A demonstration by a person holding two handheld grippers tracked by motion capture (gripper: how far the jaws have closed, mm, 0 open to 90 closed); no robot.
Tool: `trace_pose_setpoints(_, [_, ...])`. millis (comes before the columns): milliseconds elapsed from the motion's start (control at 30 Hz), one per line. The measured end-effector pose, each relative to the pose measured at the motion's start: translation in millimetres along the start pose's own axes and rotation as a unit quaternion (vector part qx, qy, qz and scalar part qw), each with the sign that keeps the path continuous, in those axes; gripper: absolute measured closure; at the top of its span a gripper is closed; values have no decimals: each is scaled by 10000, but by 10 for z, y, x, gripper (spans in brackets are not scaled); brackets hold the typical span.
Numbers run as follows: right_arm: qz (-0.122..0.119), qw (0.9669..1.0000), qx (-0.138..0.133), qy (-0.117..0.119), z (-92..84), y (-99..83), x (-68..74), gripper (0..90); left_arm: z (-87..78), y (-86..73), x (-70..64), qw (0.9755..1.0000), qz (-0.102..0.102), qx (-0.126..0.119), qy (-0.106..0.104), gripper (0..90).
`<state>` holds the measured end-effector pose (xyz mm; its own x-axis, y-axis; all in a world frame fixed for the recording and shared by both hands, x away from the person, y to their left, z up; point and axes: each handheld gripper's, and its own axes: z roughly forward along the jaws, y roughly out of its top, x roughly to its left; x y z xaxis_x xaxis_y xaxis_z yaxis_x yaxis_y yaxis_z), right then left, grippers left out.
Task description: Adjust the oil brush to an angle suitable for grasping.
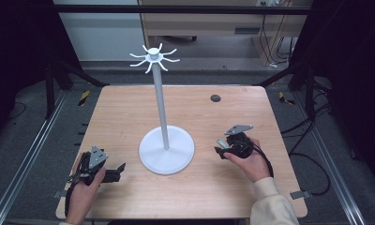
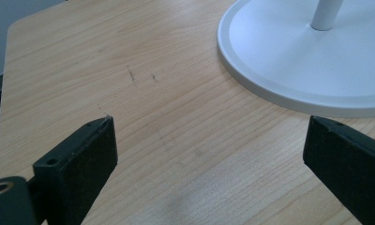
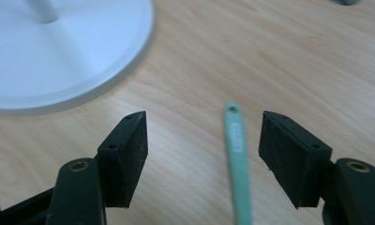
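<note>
Between open jaws, green handle (image 3: 237, 154) lengthwise.

The light wooden worktop (image 1: 129, 117) carries a white round-based hook stand (image 1: 166, 150) at its middle, its dark round grommet (image 1: 215, 98) beyond the stand.

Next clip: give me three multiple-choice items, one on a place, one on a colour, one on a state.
1. The green handle lies:
A) between the right gripper jaws
B) on the stand's base
C) hanging from a hook

2. The stand is:
A) black
B) white
C) red

3. The left gripper is:
A) shut on the handle
B) open, nothing in it
C) shut on the pole

A: the right gripper view shows it between the pads, touching neither.
B: pole, hooks and base are all white.
B: bare table between wide jaws.
</note>
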<state>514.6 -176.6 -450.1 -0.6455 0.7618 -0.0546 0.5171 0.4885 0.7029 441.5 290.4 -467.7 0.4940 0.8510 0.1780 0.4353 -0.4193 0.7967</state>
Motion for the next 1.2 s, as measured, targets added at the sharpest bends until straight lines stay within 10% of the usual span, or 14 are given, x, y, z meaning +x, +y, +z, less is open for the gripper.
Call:
trace_pose_setpoints(533, [-421, 9973, 470, 372, 157, 32, 231, 725, 11, 6, -22, 10000, 56, 28, -40, 29])
trace_pose_setpoints(900, [-759, 9898, 832, 867, 256, 50, 374, 900, 16, 7, -28, 9999, 89, 43, -55, 29])
trace_pose_setpoints(1200, [-707, 9921, 916, 479, 296, 61, 310, 900, 16, 8, -32, 9999, 81, 19, -63, 30])
